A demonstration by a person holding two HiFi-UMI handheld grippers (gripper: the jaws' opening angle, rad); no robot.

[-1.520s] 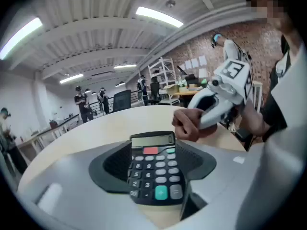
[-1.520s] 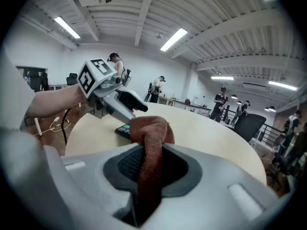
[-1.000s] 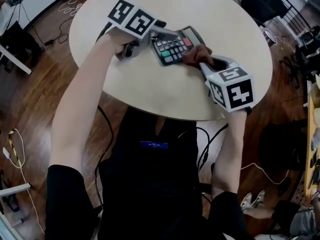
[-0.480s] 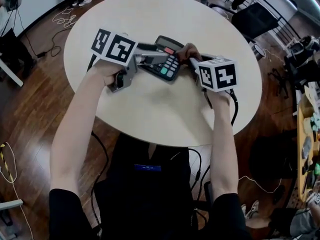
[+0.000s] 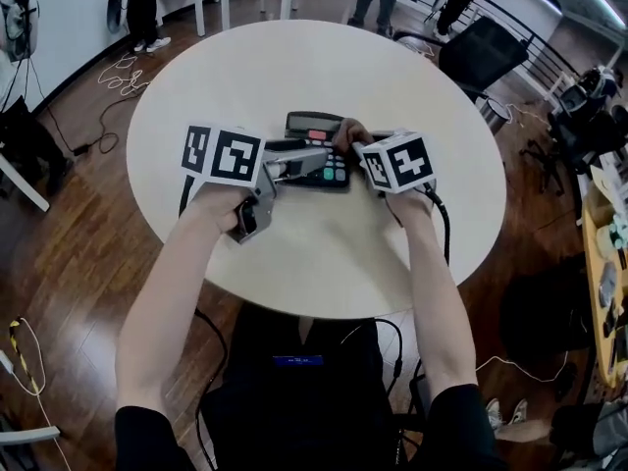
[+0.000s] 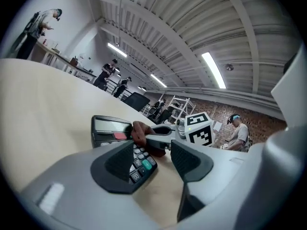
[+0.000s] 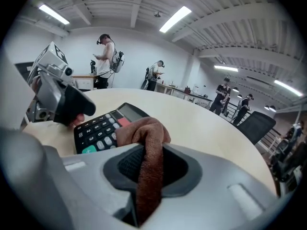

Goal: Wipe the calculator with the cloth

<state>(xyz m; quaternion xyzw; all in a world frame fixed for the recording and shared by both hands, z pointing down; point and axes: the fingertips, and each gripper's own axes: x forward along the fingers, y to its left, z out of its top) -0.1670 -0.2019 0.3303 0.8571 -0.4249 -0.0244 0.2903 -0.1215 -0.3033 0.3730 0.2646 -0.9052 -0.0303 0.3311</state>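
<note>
Two changes marked the last second. The right hand-held gripper [image 5: 355, 143], clenched on a brown terry cloth [image 7: 146, 134], had carried that cloth from the 4 o'clock corner of the black desk calculator [image 5: 312, 126] up to about 2 o'clock, beside the grey display. The fabric hung pinched between its jaws, with a bunched fold resting at the calculator's edge. Meanwhile the left hand-held gripper [image 6: 152, 158] had just been narrowing its jaws. They stood apart, released, with the calculator's near keypad corner showing in the gap; neither pad visibly pressed on it.

The calculator lay flat near the middle of the round cream tabletop [image 5: 294, 62], display end toward 12 o'clock. The left hand-held gripper reached it from 8 o'clock and the right from 4 o'clock.

By my reading, one pass over the right side of the keys was done, and the closing left jaws were meant to steady the body for further strokes. Most of the keypad and the display probably remained to be wiped. An unbraced calculator could slide under the cloth's drag.
</note>
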